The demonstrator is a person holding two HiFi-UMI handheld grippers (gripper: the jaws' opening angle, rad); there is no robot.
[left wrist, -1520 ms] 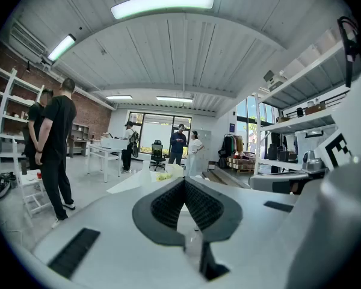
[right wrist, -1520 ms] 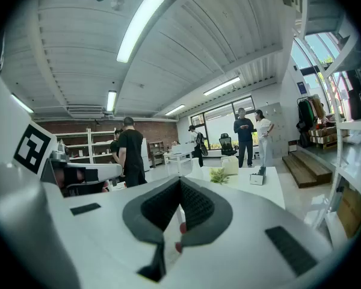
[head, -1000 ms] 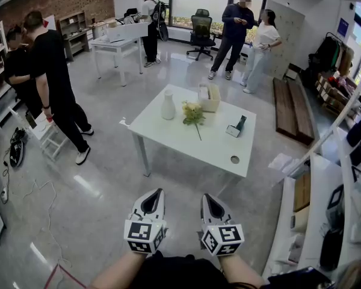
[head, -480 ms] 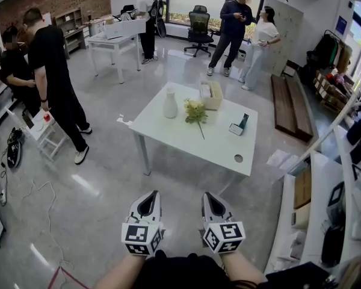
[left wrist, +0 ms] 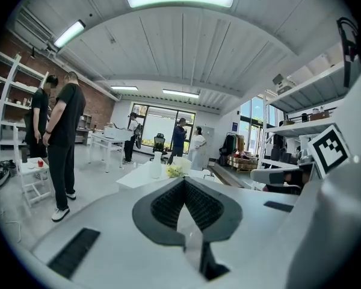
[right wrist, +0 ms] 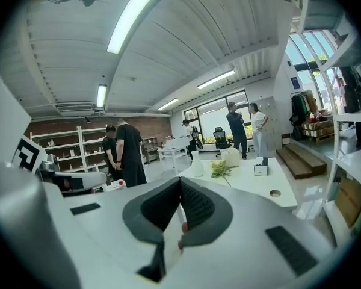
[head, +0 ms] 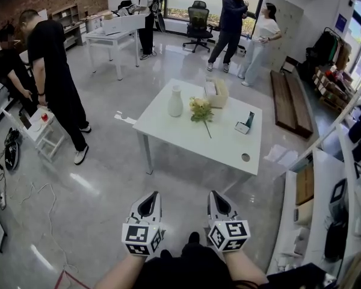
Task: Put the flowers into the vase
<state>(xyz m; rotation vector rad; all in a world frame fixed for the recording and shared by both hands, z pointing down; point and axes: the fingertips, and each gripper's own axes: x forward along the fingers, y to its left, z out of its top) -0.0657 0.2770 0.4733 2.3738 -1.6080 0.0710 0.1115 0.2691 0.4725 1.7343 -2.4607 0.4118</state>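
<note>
Flowers (head: 202,113) flat on table (head: 180,130), blooms far, stem nearward

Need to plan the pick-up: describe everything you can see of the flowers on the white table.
The small bunch of pale yellow flowers has green leaves and one thin green stem. It lies flat on the white rectangular table, blooms toward the far side, stem pointing to the near edge. It rests apart from the white vase to its left in the head view; a beige box stands behind it. Only the table touches it.
</note>
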